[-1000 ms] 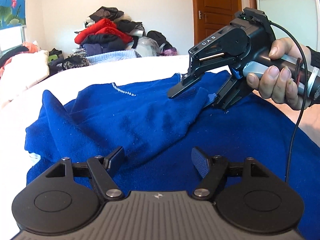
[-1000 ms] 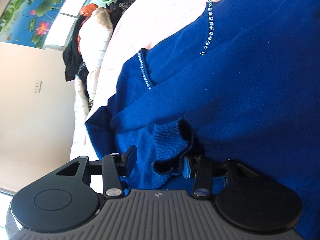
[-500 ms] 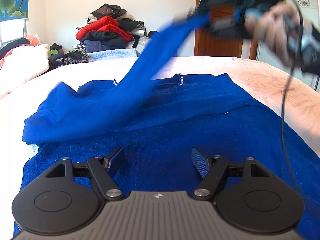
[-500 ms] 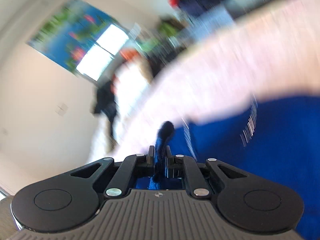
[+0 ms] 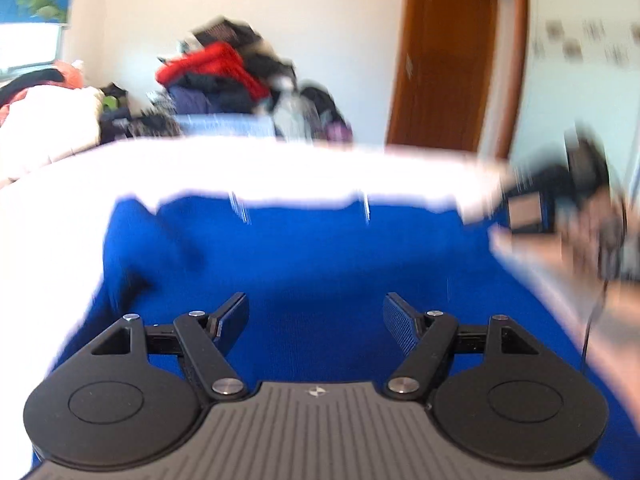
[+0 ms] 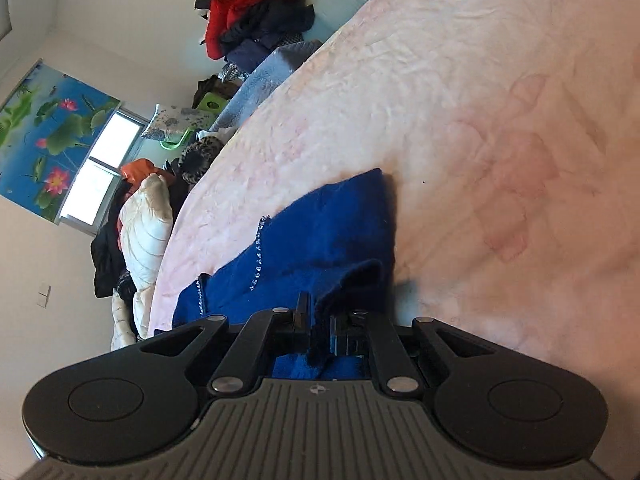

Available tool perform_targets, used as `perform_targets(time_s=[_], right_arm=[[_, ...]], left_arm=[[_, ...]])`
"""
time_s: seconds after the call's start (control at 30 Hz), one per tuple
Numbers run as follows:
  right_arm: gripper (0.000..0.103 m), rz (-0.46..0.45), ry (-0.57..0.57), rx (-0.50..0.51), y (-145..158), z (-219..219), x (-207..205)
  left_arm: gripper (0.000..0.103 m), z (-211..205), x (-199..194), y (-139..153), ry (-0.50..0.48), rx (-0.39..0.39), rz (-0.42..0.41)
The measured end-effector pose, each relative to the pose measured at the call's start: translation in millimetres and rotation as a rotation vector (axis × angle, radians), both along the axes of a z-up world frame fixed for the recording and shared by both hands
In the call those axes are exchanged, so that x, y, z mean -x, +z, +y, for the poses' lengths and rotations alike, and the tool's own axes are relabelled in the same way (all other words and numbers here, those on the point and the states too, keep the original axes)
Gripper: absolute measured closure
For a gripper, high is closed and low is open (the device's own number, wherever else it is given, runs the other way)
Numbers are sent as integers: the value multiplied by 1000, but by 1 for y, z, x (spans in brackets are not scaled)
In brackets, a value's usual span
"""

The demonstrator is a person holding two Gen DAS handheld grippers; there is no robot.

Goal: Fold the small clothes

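On pink bed [image 6: 460, 80]: blue sweater [image 6: 332, 236] sleeve clamped in right hand-held gripper [image 6: 318, 326].

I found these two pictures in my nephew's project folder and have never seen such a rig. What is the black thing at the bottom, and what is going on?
Each picture comes from a camera on a handheld gripper, looking along its two fingers. A person holds one in each hand. The left gripper hangs open above a blue sweater spread on a pink bed cover. The right gripper is shut on a sleeve of that sweater. A pile of clothes lies beyond the bed.
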State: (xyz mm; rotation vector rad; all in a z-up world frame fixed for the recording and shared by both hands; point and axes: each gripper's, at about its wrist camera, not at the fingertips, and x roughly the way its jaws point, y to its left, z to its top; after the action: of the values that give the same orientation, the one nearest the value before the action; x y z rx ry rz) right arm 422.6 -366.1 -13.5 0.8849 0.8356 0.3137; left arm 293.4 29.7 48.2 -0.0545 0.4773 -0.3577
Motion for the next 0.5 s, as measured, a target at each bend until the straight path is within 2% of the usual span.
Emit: perform_targets(time_s=[0.03,0.1,0.17,0.23,0.3,0.37,0.4,0.5], right_arm=[[90,-13,1,-16,2,-1,2],[90,-28,7,-25,10,0,-1],[90,-23,30,-19,15,5,-3],[90,-7,50,-6,16,3,-5],[90,7,48,10,12,-2,-6],[90,33,32,15,4,-12,-4],[90,50,27,11,-2,-15,-3],[92,68,26,1,-15,-20,0]], left_arm=[[29,5,-10,9,17,47,-9],[18,15,-38,22,31,142,-3],[17,21,-73,20,45,161,57],[17,23,-108,10,66,117,141],[17,23,-133,-6,102,16,190],[19,32,-155,-32,180,-89,281],[18,37,-151,-38,167,-94,226],[18,36,-147,-43,144,-126,207]])
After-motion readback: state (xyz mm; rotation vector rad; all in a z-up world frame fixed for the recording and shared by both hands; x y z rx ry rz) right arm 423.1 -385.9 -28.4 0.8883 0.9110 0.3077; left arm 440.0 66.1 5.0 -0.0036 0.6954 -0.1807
